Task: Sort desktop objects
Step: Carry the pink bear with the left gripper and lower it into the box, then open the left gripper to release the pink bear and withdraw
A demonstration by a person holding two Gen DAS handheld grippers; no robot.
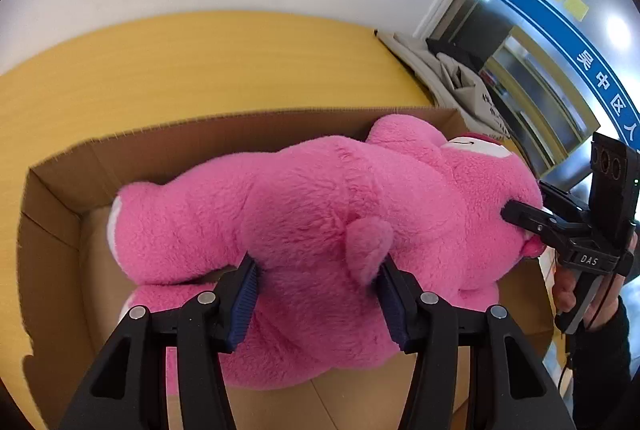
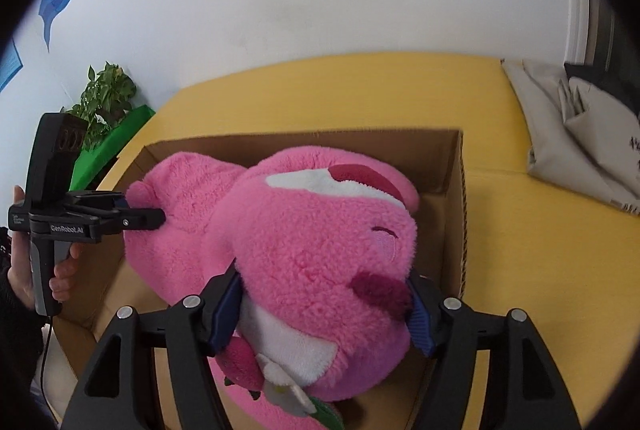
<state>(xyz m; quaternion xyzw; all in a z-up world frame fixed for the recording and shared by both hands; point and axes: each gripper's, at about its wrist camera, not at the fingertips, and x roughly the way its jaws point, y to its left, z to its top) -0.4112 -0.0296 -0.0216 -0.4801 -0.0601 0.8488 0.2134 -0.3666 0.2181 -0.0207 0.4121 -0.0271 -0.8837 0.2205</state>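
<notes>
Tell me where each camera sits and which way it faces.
Left wrist: rides the left gripper, looking along its fingers at the pink plush bear over the cardboard box; the right gripper and its hand show at the right.
Right wrist: rides the right gripper, at the bear's head; the left gripper shows at the left.
Shared: bear, box, yellow table.

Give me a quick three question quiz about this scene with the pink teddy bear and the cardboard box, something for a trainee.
1. True or false: both grippers grip the pink teddy bear.
2. Multiple choice: the bear is over A) the cardboard box, B) the grey bags, C) the bare yellow table.
3. Which part of the bear does the right gripper clamp?

Key:
1. True; the left gripper holds its body by the tail.
2. A.
3. Its head.
</notes>
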